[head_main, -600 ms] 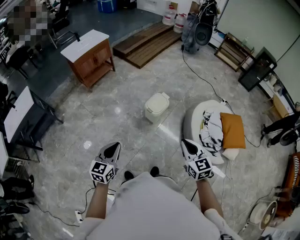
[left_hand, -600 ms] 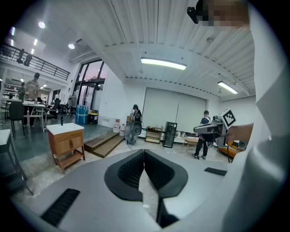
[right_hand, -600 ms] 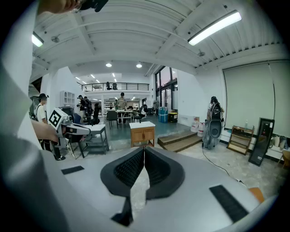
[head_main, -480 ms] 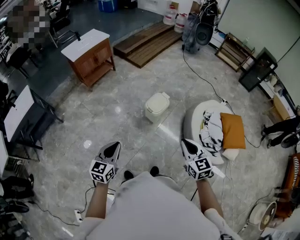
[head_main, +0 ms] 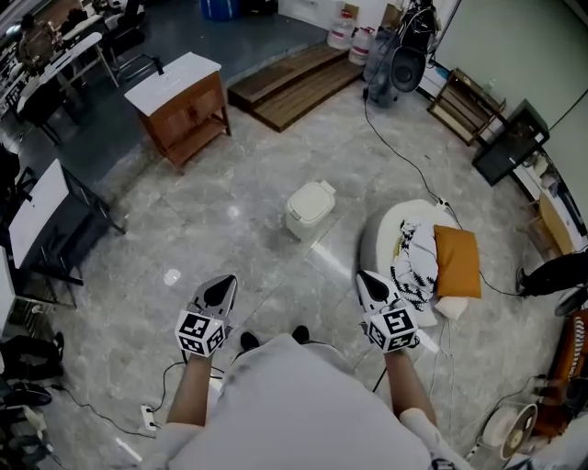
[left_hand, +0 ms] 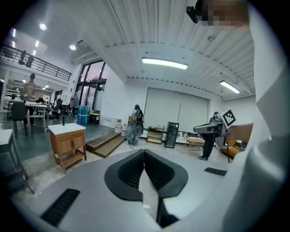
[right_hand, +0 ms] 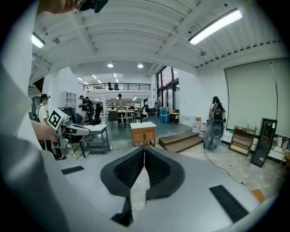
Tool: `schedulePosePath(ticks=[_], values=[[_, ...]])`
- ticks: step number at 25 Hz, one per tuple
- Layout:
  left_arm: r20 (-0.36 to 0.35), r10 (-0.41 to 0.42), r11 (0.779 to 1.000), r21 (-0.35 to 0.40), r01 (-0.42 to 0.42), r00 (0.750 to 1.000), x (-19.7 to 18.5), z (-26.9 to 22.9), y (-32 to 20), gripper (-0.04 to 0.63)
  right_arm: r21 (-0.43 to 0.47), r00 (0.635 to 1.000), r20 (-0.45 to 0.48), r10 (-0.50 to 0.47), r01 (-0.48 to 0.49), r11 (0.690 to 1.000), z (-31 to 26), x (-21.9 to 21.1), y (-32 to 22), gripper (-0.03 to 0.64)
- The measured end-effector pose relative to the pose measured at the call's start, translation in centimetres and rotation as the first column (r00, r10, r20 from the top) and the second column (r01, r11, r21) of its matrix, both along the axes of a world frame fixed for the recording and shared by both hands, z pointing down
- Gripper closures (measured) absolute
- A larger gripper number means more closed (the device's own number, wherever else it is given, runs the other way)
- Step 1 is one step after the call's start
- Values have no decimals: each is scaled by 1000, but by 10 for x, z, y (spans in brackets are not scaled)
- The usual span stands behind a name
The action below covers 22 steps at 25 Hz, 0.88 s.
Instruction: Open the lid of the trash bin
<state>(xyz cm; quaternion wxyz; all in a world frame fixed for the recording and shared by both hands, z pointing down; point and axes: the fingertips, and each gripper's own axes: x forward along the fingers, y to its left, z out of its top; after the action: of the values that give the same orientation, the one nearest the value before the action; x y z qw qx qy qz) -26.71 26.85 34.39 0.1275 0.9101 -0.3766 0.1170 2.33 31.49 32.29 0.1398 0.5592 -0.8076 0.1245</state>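
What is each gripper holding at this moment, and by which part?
Nothing. The left gripper and the right gripper both have their jaws together and empty; the trash bin stands apart on the floor, lid down.

Quick tally from overhead: there was one cream trash bin [head_main: 308, 209]. Two grippers, so one left hand-held gripper [head_main: 220, 286] and one right hand-held gripper [head_main: 369, 285]. One wooden cabinet [head_main: 184, 106] with a white top, one orange cushion [head_main: 457, 260], one low wooden platform [head_main: 294, 78], and two white jugs [head_main: 340, 27] side by side at the far end.
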Motion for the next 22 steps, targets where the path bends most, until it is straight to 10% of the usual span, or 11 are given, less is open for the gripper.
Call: schedulePosePath(ticks=[22], values=[[5, -81, 997, 17, 81, 997, 45, 1, 11, 577, -23, 994, 15, -113, 113, 993, 14, 43, -15, 586]])
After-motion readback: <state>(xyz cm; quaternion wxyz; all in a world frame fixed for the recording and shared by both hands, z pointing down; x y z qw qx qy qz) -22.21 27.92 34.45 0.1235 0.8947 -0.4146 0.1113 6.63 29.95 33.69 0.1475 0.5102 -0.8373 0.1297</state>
